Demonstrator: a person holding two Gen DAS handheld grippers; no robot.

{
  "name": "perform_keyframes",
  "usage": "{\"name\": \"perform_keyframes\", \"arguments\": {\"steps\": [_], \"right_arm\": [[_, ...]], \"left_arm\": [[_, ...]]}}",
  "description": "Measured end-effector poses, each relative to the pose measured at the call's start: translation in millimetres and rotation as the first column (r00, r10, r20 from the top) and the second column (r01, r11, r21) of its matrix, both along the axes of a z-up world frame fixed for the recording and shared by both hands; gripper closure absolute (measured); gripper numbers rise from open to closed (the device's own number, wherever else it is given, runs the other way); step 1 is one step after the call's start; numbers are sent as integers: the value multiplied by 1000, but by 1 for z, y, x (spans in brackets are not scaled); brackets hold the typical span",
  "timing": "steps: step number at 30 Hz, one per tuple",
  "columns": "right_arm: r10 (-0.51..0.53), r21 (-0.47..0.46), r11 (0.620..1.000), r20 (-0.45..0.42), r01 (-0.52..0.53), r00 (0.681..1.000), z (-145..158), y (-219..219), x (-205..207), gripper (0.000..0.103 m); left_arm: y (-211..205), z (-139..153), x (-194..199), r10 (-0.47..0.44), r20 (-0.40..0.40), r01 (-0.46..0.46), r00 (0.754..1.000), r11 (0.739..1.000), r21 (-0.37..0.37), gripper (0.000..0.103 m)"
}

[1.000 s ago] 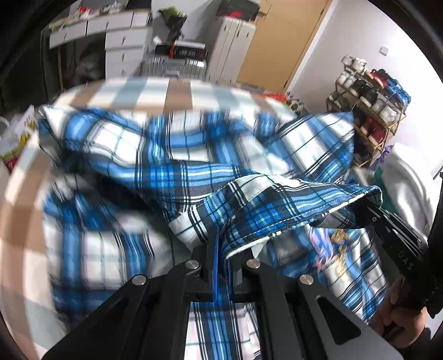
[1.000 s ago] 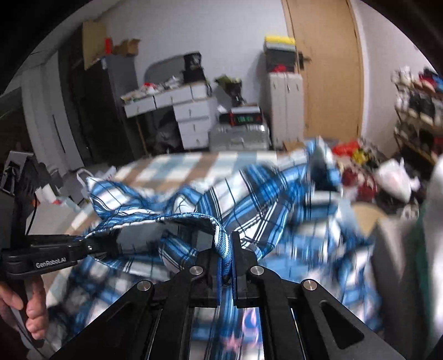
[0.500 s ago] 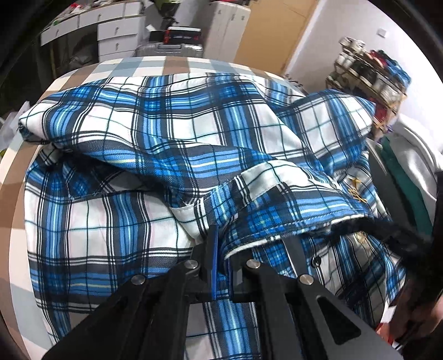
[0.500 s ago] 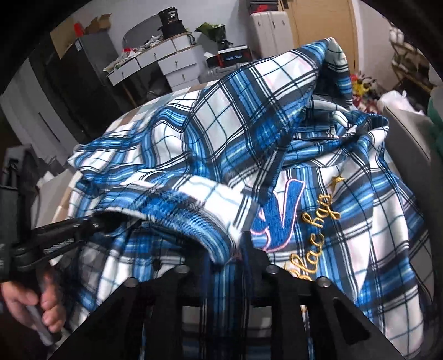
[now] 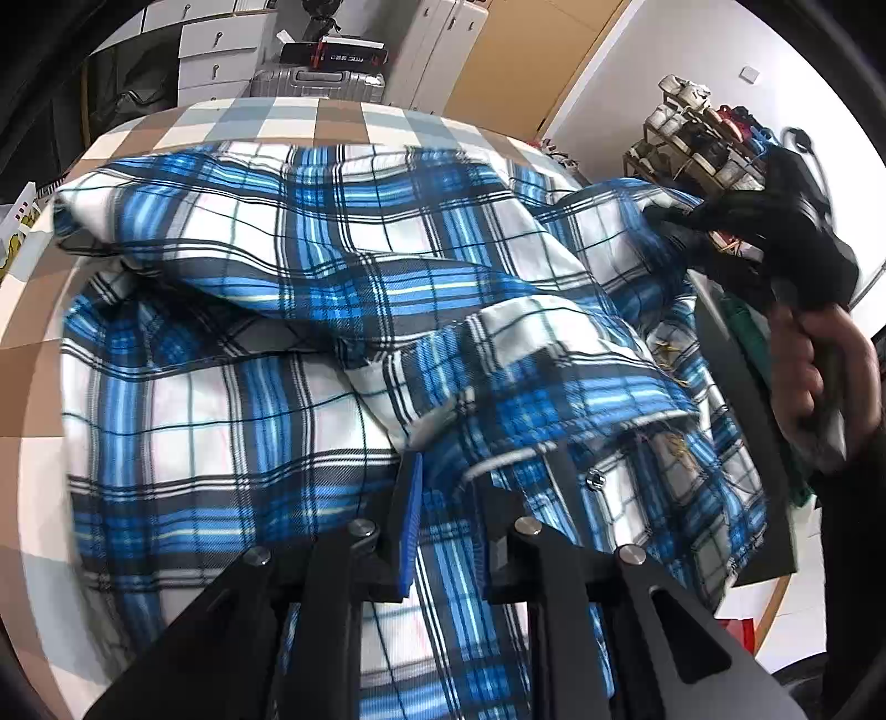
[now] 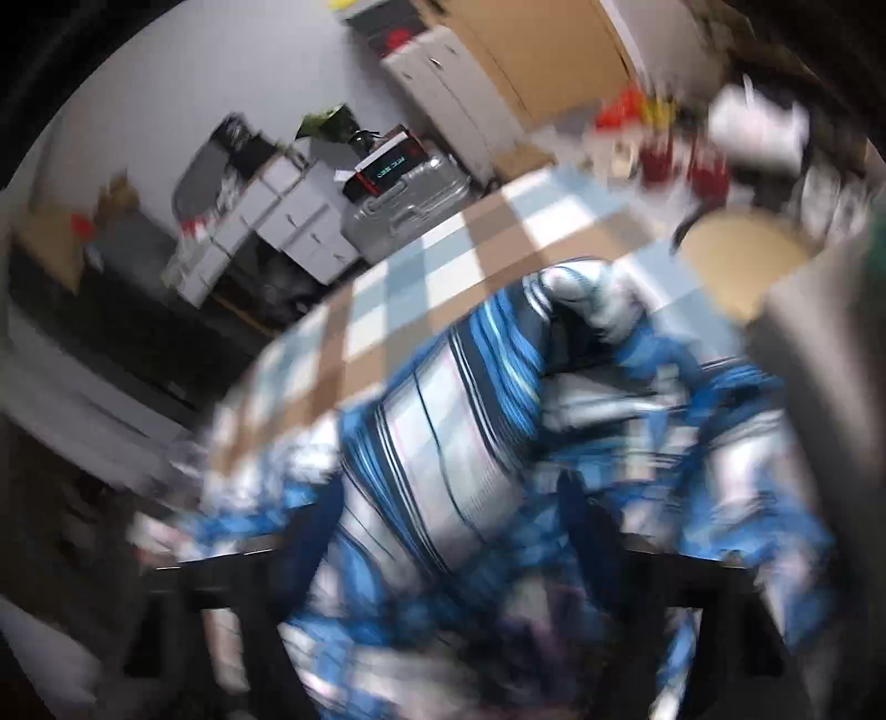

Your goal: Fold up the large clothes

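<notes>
A large blue, white and black plaid shirt [image 5: 310,288] lies bunched on a round table with a brown, white and grey checked cloth [image 5: 310,116]. My left gripper [image 5: 451,498] sits low over the shirt's near side. Its jaws are opening, and a folded cuff edge [image 5: 443,421] lies loose just past the fingertips. A hand holds my right gripper [image 5: 673,232] at the shirt's far right corner. The right wrist view is badly blurred. There the right gripper [image 6: 443,515] has its fingers apart over striped shirt cloth [image 6: 443,443], and its jaws are closing.
Behind the table stand a silver suitcase [image 5: 315,83], white drawers [image 5: 221,50] and a wooden door [image 5: 526,61]. A shoe rack [image 5: 698,144] is at the far right. Grey and green clothes [image 5: 736,332] lie at the table's right edge, near a round wooden stool [image 6: 742,249].
The shirt has dropped from the air onto the table. Both grippers let go of the edge they held. The right gripper swung away to the shirt's far right and rolled.
</notes>
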State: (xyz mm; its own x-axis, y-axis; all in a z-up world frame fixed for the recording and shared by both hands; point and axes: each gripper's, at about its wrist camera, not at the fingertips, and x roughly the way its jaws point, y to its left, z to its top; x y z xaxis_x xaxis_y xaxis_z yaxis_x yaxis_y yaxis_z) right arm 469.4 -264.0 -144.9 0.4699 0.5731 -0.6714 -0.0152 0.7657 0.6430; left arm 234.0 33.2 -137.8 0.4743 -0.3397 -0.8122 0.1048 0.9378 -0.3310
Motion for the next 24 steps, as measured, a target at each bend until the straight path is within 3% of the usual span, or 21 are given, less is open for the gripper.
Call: {"name": "perform_keyframes", "arguments": {"steps": [1, 5, 8, 10, 12, 14, 16, 17, 18, 20, 21, 22, 23, 24], "right_arm": [[-6, 17, 1000, 18, 5, 1000, 7, -1, 5, 100], [-24, 137, 991, 237, -9, 971, 38, -21, -28, 101], [-63, 196, 981, 266, 11, 962, 18, -51, -67, 101], [-88, 182, 982, 206, 50, 975, -7, -58, -80, 101], [-64, 100, 993, 69, 57, 996, -48, -60, -88, 100], [-38, 34, 999, -27, 39, 999, -70, -56, -88, 95], [-47, -51, 998, -64, 44, 997, -71, -52, -87, 90], [-25, -91, 996, -42, 21, 999, -61, -49, -88, 88], [-4, -170, 985, -14, 1, 1000, -47, -44, -89, 74], [21, -314, 949, 65, 0, 998, -15, -34, -97, 46], [47, -358, 934, 116, -2, 992, 0, -31, -101, 39], [65, -387, 922, 146, -3, 987, 9, -25, -105, 38], [96, -419, 908, 188, -8, 978, 25, -18, -107, 38], [116, -432, 902, 218, -11, 969, 34, -13, -105, 35]], "left_arm": [[1, 5, -1, -7, 5, 7, 1000, 1000, -11, 92], [6, 28, -9, -57, 51, 59, 997, 998, -33, 92], [7, 48, -16, -100, 103, 103, 990, 994, -22, 90], [11, 57, -13, -102, 120, 106, 988, 994, -30, 83], [19, 62, -7, -80, 138, 82, 987, 997, -8, 74], [29, 69, 4, -39, 157, 36, 987, 999, 22, 71], [44, 74, 10, -1, 163, -11, 987, 998, 67, 70], [53, 77, 16, 20, 161, -35, 987, 995, 91, 69], [61, 78, 17, 34, 158, -51, 987, 994, 101, 67], [89, 82, 25, 96, 158, -118, 983, 984, 135, 52], [104, 84, 27, 144, 174, -171, 974, 974, 151, 45], [113, 82, 29, 180, 186, -210, 966, 965, 158, 28], [123, 79, 34, 211, 184, -241, 960, 958, 159, 20], [133, 71, 44, 231, 149, -253, 962, 954, 158, 20]]}}
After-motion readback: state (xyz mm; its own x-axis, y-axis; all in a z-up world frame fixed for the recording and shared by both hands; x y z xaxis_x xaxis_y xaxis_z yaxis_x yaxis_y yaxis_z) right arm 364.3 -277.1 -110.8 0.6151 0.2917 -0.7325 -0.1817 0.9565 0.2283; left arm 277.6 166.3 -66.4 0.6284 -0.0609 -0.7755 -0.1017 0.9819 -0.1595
